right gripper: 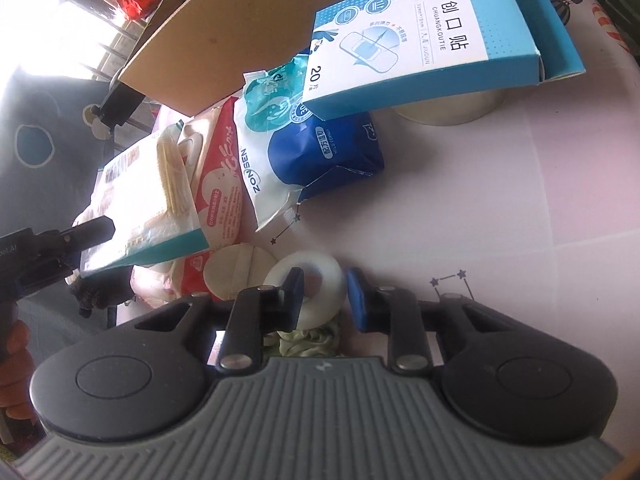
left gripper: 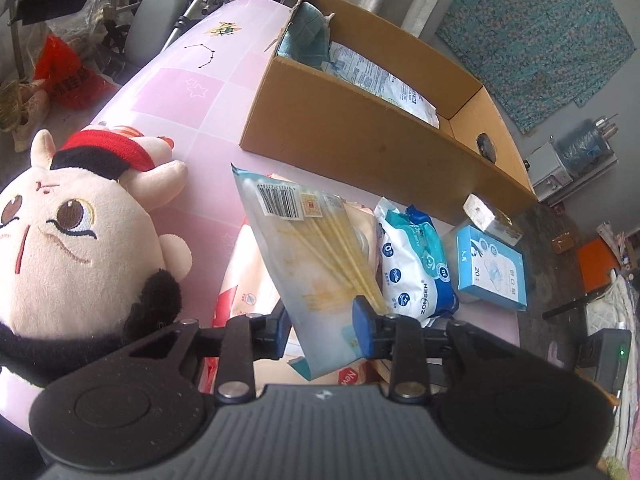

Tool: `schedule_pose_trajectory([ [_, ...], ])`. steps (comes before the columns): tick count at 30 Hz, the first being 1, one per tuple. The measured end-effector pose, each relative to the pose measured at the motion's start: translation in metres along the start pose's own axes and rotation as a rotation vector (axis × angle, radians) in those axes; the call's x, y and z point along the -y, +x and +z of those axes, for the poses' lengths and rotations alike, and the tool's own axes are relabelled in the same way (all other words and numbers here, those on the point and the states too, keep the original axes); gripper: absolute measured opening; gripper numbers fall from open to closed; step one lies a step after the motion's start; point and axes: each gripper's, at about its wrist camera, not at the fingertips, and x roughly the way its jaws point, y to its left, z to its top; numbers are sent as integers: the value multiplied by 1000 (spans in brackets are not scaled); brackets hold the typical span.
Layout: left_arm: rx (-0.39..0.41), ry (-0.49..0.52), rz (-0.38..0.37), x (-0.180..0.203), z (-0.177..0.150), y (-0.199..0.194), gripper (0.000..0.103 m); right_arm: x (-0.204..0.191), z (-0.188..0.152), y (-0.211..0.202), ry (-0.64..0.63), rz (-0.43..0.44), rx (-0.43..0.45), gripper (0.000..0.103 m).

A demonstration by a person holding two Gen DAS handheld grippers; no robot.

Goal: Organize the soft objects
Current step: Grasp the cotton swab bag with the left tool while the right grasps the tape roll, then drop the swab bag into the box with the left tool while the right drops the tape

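Left hand-held gripper (left gripper: pixel 322 330): gripping a swab bag (left gripper: pixel 308 256) by its lower end, lifting it above the tabletop (left gripper: pixel 176 96).

Right hand-held gripper (right gripper: pixel 322 294): narrowing around a tape roll (right gripper: pixel 320 280), pads not visibly pressing.

Lying nearby: wipes pack (left gripper: pixel 412 264), plaster box (left gripper: pixel 492 266), plush doll (left gripper: pixel 80 248).

Standing beyond: cardboard box (left gripper: pixel 360 136).

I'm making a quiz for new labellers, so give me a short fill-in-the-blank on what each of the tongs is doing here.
1. The left tongs hold a packet of ____ swabs.
2. The right tongs straddle a white roll of ____.
3. The open box behind the pile is made of ____.
4. The plush doll wears a ____ headband.

Missing words: cotton; tape; cardboard; red
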Motion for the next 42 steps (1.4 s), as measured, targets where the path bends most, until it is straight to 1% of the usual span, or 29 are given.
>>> schedule_pose_trajectory([
  [5,-15,8,42,2,5,12,39,-8,1,4,-68,-50,2,15],
  [7,-17,0,56,1,7,17,39,-11,1,5,-100,-63,9,15],
  [10,-16,-11,55,1,8,24,37,-18,0,5,-149,-85,19,15],
  [12,-8,-7,59,3,7,27,19,-23,-2,5,-196,-107,29,15],
  [13,-6,-3,59,4,6,28,7,-26,-4,6,-221,-119,34,15],
  [15,11,2,58,7,5,27,5,-31,-7,6,-262,-139,45,14],
  [17,37,17,56,11,5,22,2,-32,-8,5,-275,-146,52,14],
  [20,66,42,51,17,3,15,1,-32,-9,-1,-272,-148,68,14],
  [27,90,84,12,31,-3,-6,0,-37,-16,-21,-291,-161,119,13],
  [33,146,116,-8,43,-5,-36,0,-44,-22,-49,-301,-144,172,13],
  [38,209,154,-60,58,5,-70,0,-60,-20,-82,-315,-84,243,13],
  [42,273,199,-117,73,27,-93,0,-80,-4,-112,-347,-25,329,13],
])
